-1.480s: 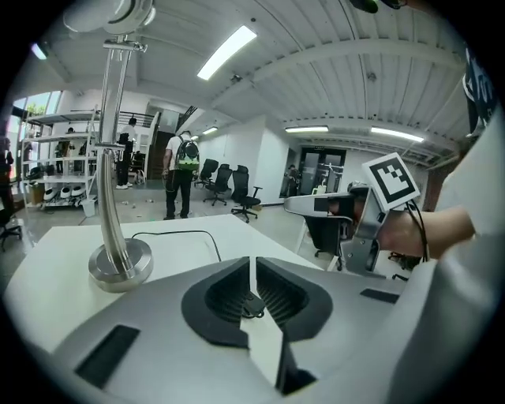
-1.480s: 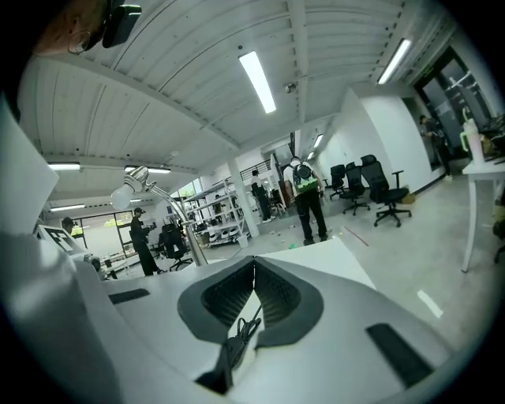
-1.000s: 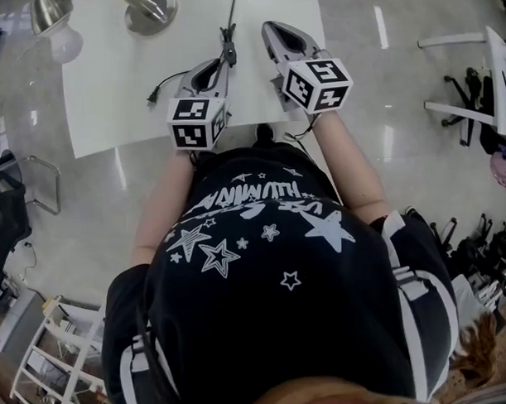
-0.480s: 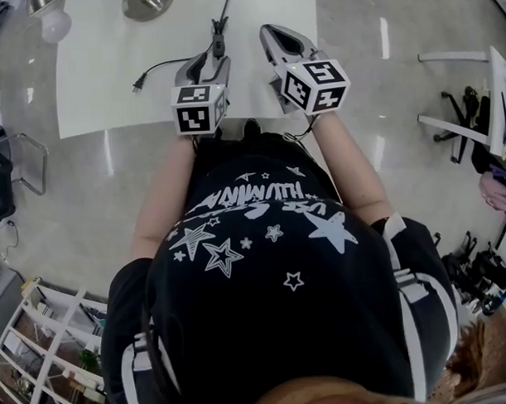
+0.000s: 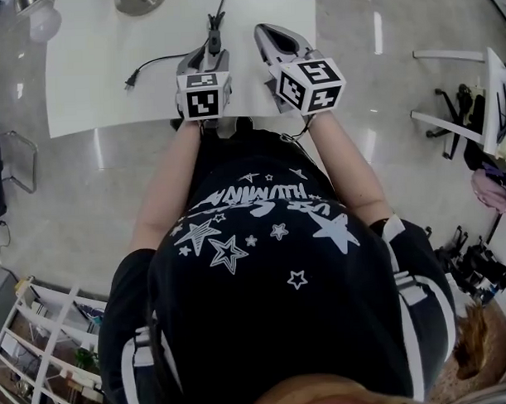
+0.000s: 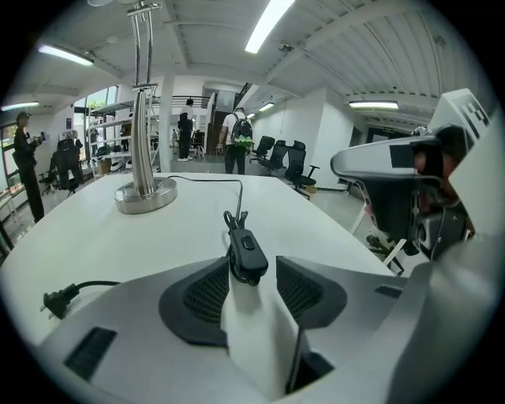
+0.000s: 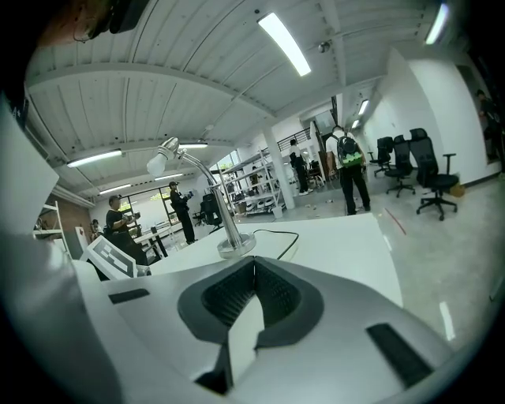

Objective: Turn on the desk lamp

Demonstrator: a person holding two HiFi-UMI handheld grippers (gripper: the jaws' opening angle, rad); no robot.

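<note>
My left gripper [image 6: 252, 264] has just spread wide, switch [image 6: 248, 251] between its jaws — untouched, I think. I'd centre it, then squeeze gently; right gripper [image 7: 253, 262] closed, empty.

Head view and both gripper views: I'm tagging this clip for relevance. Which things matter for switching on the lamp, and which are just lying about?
For the job:
desk lamp
cord switch
plug, lying loose on the table
left gripper, jaws have just been opening, switch between them, not gripped

Just about:
right gripper, shut, empty
office chairs
people in the background
</note>
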